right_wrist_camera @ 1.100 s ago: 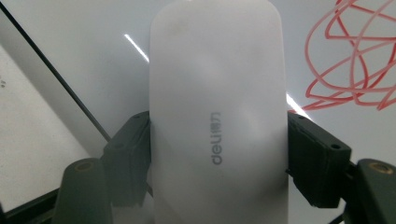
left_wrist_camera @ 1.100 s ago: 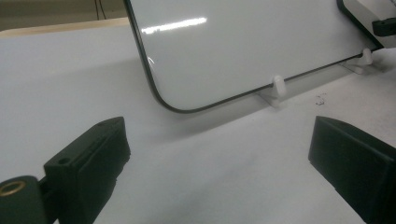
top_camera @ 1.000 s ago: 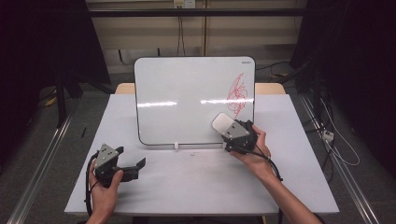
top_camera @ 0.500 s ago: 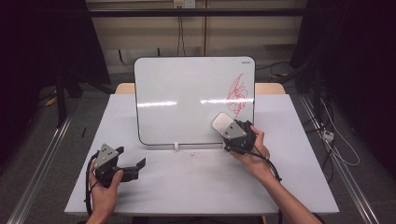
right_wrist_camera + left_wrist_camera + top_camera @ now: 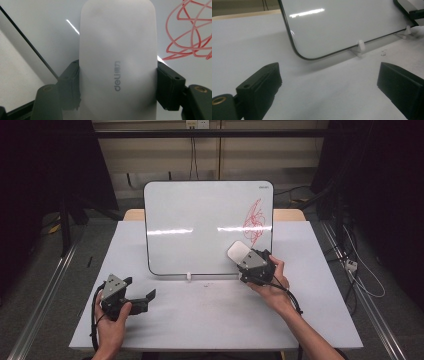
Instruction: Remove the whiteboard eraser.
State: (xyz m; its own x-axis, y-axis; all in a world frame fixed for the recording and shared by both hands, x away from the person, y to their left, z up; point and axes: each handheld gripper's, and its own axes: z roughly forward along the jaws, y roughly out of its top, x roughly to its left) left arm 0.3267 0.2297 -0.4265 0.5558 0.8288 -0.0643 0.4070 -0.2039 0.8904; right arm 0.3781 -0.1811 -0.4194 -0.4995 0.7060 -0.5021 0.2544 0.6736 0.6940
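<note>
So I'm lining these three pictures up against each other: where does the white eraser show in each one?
High view: the white eraser sits right of centre, against the whiteboard's lower right, held by the right gripper.
Left gripper view: I cannot pick the eraser out; the far top right corner is too cropped to tell.
Right gripper view: the eraser stands in the centre, clamped between the jaws.
Shared landmark: the whiteboard's black rim.
</note>
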